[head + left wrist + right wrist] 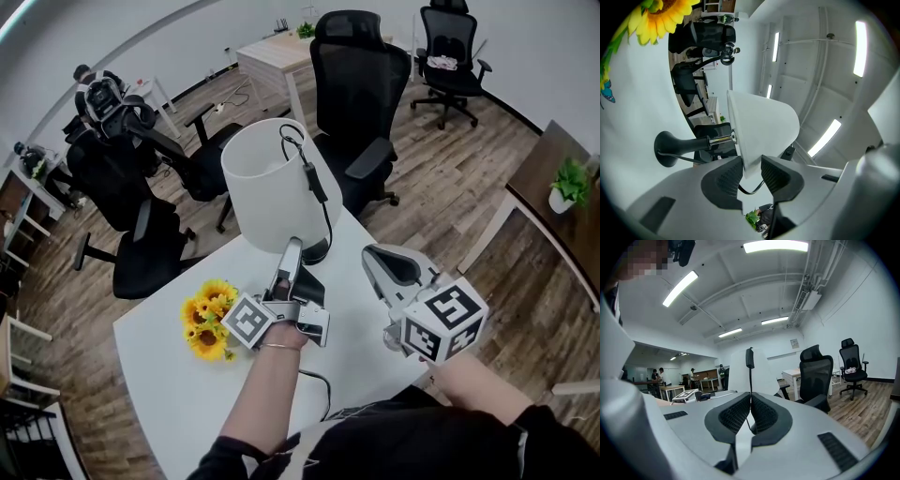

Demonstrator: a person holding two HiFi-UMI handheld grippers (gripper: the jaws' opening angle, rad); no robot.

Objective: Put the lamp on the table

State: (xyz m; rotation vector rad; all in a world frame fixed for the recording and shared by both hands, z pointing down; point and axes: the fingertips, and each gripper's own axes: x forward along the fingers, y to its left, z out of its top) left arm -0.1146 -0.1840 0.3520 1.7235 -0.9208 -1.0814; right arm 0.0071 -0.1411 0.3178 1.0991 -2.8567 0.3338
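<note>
– Two grippers: state, contents?
– Sunflowers [208, 319] sit left of the left gripper [292, 246]. Its jaws stand apart around the shade [759, 126] rim; the lamp [272, 187] is upright on the table [169, 375]. Right gripper [375, 255]: jaws together, empty, beside the lamp.

White table [169, 394]: lamp [272, 192] stands upright near its far corner, black base on the top. Sunflower bunch [208, 319] lies near-left of the lamp; black cable [324, 389] on its near side.
</note>
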